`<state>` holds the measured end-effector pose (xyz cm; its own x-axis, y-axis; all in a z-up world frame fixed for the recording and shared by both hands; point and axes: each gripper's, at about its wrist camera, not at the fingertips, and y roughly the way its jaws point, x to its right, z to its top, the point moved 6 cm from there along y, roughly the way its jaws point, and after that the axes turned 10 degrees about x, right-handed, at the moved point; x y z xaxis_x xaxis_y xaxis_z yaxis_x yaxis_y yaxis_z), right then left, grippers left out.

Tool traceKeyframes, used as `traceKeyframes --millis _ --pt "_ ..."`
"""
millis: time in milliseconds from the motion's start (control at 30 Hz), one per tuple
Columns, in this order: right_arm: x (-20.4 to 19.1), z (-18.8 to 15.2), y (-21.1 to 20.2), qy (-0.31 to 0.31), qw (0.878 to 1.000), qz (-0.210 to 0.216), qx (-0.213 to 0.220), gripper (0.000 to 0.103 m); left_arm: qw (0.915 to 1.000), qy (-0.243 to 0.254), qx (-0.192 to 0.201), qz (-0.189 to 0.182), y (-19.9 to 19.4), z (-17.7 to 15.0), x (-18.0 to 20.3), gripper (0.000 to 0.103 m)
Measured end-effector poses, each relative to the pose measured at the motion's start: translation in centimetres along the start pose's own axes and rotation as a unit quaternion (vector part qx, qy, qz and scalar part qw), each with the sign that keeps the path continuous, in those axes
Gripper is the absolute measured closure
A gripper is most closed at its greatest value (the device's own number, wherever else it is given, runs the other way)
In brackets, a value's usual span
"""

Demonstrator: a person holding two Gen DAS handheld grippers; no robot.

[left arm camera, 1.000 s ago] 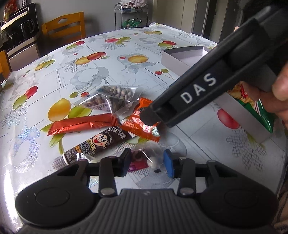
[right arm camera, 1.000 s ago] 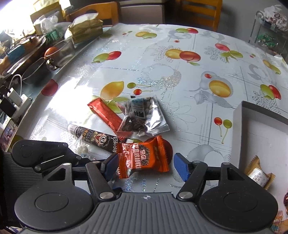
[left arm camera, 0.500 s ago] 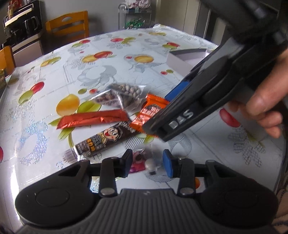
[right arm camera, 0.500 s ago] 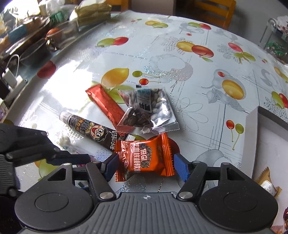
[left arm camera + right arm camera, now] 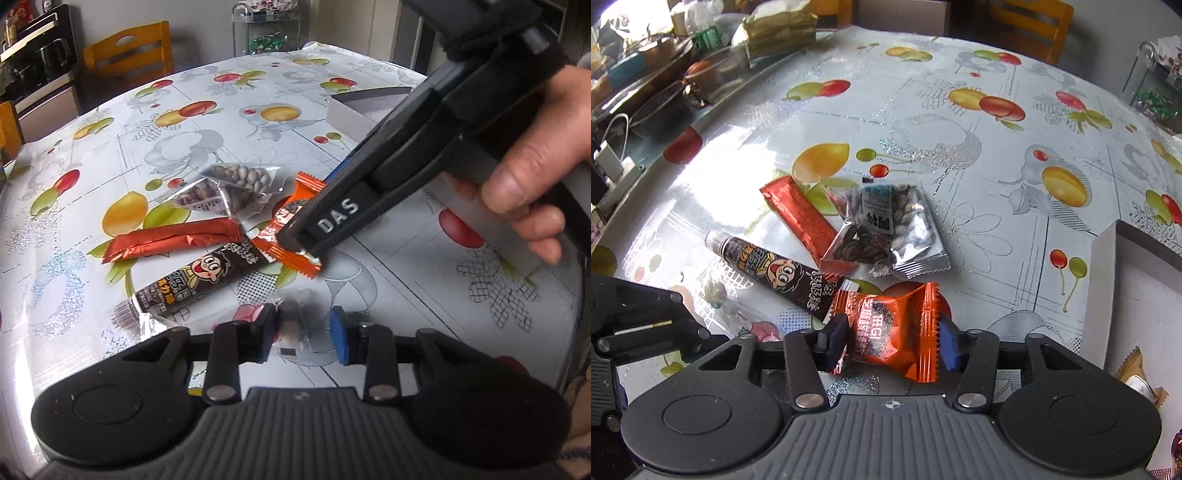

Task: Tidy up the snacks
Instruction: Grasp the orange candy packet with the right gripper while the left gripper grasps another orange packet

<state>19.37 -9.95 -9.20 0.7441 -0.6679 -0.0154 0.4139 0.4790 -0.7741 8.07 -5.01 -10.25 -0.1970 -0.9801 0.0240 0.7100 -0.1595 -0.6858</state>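
Closing on two snacks at once. The right gripper (image 5: pixel 892 341) jaws are closing around the orange packet (image 5: pixel 890 328) on the fruit-print table (image 5: pixel 960 155), pads touching its crimped sides. Packet looks light, puffy, slick foil; best pinched across the middle, since the crimped ends would likely slip. The left gripper (image 5: pixel 303 334) jaws are closing with a small clear-wrapped candy (image 5: pixel 293 325) between them; one pad touches, full contact unclear. Looks tiny, crinkly, likely slippery. White box (image 5: pixel 1108 288) sits near on the right, some snacks already inside.
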Motion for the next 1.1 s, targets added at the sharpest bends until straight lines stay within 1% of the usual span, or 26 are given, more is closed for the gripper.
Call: traceKeyframes --millis 67,133,367,567,767,1100 --pt "0.1 0.0 -0.2 0.003 1.0 0.001 0.003 0.057 1.0 -0.006 -0.002 0.004 0.0 0.0 -0.1 0.088" --pt "0.2 0.1 -0.4 0.007 1.0 0.001 0.005 0.059 0.9999 -0.013 -0.004 0.002 0.0 0.1 -0.3 0.09" --pt "1.0 0.0 -0.9 0.023 1.0 -0.001 0.009 0.061 0.9999 -0.013 0.0 0.005 -0.3 0.7 0.0 0.091" --pt "1.6 0.2 -1.9 0.036 0.999 0.001 0.021 0.061 0.9997 -0.014 0.013 0.014 -0.9 1.7 0.0 0.091" --pt "2.2 0.2 -2.8 0.048 0.998 0.001 0.031 0.061 0.9997 -0.008 0.017 0.015 -1.1 2.4 0.4 0.091" --pt "3.4 0.9 -5.4 0.062 0.996 0.005 0.06 0.062 0.9994 -0.003 0.029 0.017 -1.3 3.7 1.6 0.091"
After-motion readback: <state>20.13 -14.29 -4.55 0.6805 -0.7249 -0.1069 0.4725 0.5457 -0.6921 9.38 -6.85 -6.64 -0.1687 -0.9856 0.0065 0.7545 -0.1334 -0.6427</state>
